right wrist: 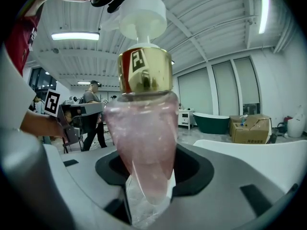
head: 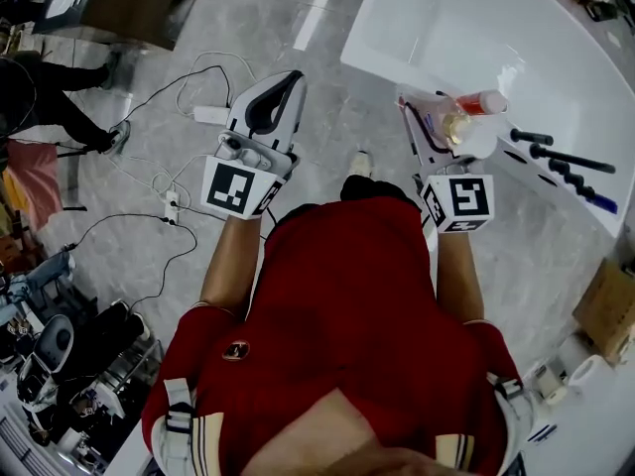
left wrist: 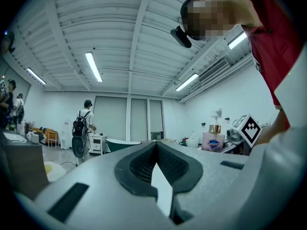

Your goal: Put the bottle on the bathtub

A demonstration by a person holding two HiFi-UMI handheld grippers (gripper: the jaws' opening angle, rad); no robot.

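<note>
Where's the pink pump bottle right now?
The pink pump bottle is gripped in the right claw, at the head view's right, over the near edge of the white bathtub.

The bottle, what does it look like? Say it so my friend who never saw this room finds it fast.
Find the big white bathtub. By its near edge, the right gripper clamps the bottle by its narrow bottom. It is see-through pink with a shiny gold collar and a white pump on top, unlike the thin black tools lying on the tub's rim.
</note>
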